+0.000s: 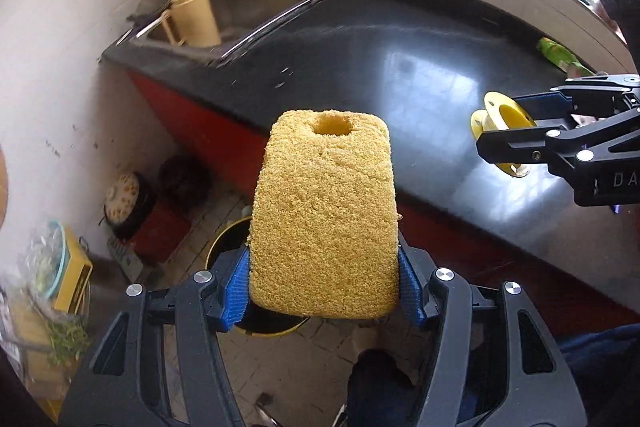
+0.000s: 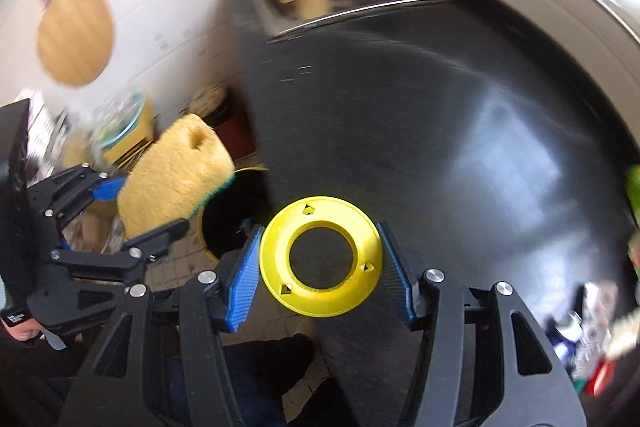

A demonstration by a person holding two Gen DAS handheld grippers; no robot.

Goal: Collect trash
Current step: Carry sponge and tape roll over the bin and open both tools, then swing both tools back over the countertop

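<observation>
Both grippers loaded up, hanging over the edge of the bench near the bin

The left gripper (image 1: 324, 291) has its blue-padded jaws pinching a chunky yellow rectangular sponge with a round hole in its far end (image 1: 324, 219), gripped by its two long sides and sticking straight out toward 12 o'clock. In the right wrist view that sponge (image 2: 172, 175) shows up at 9 o'clock. The right gripper (image 2: 320, 267) has its jaws pressed on the rim of a bright yellow plastic ring-shaped spool (image 2: 320, 263), one pad at 9 and one at 3 o'clock of it. Below the sponge there's a black round bin with a yellow rim (image 1: 224, 239) on the tiled floor, right beside the glossy black bench (image 1: 400, 67). A steel sink (image 1: 256, 7) sits at 11 o'clock, with a pale yellow plastic jug (image 1: 196, 19) in it.
</observation>
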